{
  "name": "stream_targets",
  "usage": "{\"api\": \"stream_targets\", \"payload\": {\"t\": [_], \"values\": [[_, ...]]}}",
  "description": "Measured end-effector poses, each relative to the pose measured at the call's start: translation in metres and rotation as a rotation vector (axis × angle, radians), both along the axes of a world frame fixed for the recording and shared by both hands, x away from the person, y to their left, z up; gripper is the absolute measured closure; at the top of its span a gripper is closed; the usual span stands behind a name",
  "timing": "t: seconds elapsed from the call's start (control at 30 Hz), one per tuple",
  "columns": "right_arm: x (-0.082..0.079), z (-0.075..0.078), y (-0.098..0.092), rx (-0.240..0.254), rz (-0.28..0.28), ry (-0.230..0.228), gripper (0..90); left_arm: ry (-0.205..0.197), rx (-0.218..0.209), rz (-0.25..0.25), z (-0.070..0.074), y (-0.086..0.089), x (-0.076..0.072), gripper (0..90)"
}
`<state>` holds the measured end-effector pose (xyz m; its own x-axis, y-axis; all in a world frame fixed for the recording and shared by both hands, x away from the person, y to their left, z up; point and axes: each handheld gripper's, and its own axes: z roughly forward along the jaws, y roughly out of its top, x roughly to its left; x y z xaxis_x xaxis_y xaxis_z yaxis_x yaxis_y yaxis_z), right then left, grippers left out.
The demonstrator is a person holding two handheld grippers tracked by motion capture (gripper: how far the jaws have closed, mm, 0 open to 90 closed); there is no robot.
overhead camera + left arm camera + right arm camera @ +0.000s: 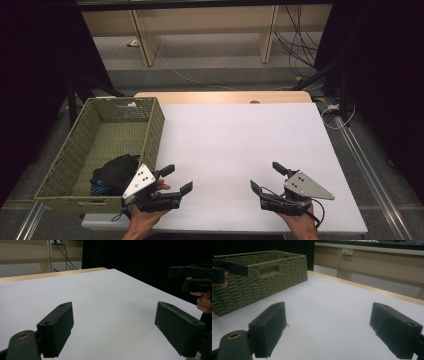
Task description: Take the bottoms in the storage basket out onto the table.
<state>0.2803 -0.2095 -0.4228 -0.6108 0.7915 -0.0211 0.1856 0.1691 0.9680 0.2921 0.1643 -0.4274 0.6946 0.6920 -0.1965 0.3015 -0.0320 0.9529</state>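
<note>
Left claw (pixel 177 179) and right claw (pixel 265 176) both gape wide, empty.

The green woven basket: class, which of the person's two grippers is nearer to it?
Left. The left gripper sits right beside the green woven basket, at its near right corner. The right gripper is well off to the basket's right, across the white tabletop.

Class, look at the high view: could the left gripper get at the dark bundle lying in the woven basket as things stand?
Probably yes. The left gripper is open beside the basket, which has no lid, and the dark bundle lies at its near end. The gripper would have to lift over the wall first.
</note>
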Motion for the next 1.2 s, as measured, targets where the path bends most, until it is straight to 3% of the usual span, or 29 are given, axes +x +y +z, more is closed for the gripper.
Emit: {"api": "stream_targets", "payload": {"t": [0.1,0.13,0.3,0.4,0.63,0.77,0.8,0.83,0.87,1.07,1.2], "values": [[0.000,0.000,0.000,0.000,-0.001,0.001,14.7,0.027,0.018,-0.011,0.005,0.000,0.001,15.1],[0.000,0.000,-0.001,0.000,-0.003,0.001,14.7,0.052,0.043,-0.026,0.009,-0.001,0.002,15.3],[0.000,0.000,-0.001,0.000,-0.002,0.007,14.7,0.103,0.062,-0.074,0.018,0.001,0.005,15.3],[0.000,0.000,-0.002,-0.001,-0.004,0.008,14.7,0.136,0.081,-0.093,0.030,0.004,0.007,15.4],[0.001,0.000,-0.001,0.000,-0.002,0.007,14.7,0.139,0.132,-0.093,0.052,0.017,0.012,15.5],[0.001,0.000,-0.001,-0.001,0.000,0.009,14.7,0.164,0.175,-0.075,0.068,0.034,0.019,15.5],[0.001,0.000,-0.001,-0.001,0.001,0.011,14.8,0.162,0.214,-0.044,0.075,0.044,0.023,15.5],[0.001,-0.001,-0.001,0.001,0.001,0.011,14.8,0.162,0.214,-0.044,0.075,0.044,0.023,15.5],[0.001,-0.001,0.000,0.000,0.003,0.010,14.8,0.166,0.238,-0.018,0.079,0.055,0.027,15.5],[0.001,-0.001,0.000,-0.013,0.007,0.014,14.9,0.203,0.288,0.050,0.085,0.082,0.039,15.7],[0.002,-0.002,0.001,-0.010,0.010,0.018,15.0,0.256,0.366,0.095,0.083,0.102,0.048,15.7]]}}
